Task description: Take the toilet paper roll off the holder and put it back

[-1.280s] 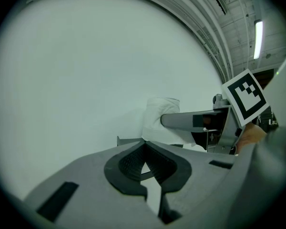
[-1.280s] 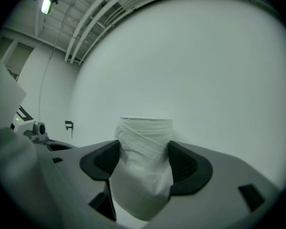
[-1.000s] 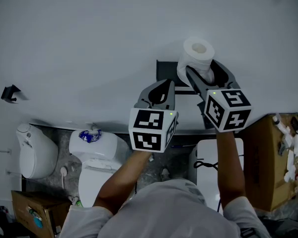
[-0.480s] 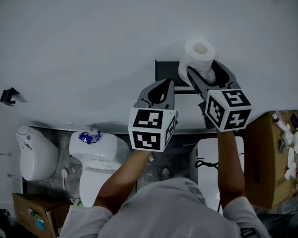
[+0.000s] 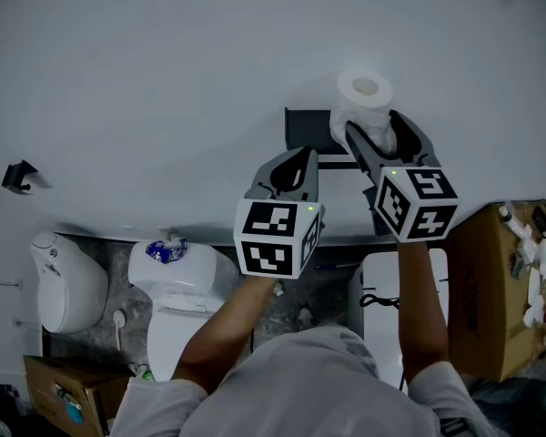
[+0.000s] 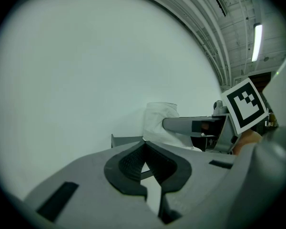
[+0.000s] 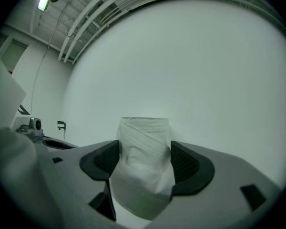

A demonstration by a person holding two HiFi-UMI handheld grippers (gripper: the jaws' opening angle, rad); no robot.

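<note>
While the right gripper (image 5: 375, 126) clamps the toilet paper roll (image 5: 364, 94) between its two jaws, the left gripper (image 5: 302, 157) hangs beside it with its jaws pressed together on nothing. In the head view, the roll sits at about 1 o'clock from the left gripper, against a plain white wall (image 5: 164, 62), its hollow core facing the camera. The roll overlaps the right end of the dark holder (image 5: 305, 127) fixed to the wall; whether it touches the holder cannot be told. The right gripper view shows the soft white roll (image 7: 145, 147) squeezed slightly between the ribbed black pads (image 7: 185, 163). Below, at 7 o'clock, stand a white toilet (image 5: 177, 294) and a second white fixture (image 5: 68, 276). A cardboard box (image 5: 491, 289) stands at 4 o'clock.
</note>
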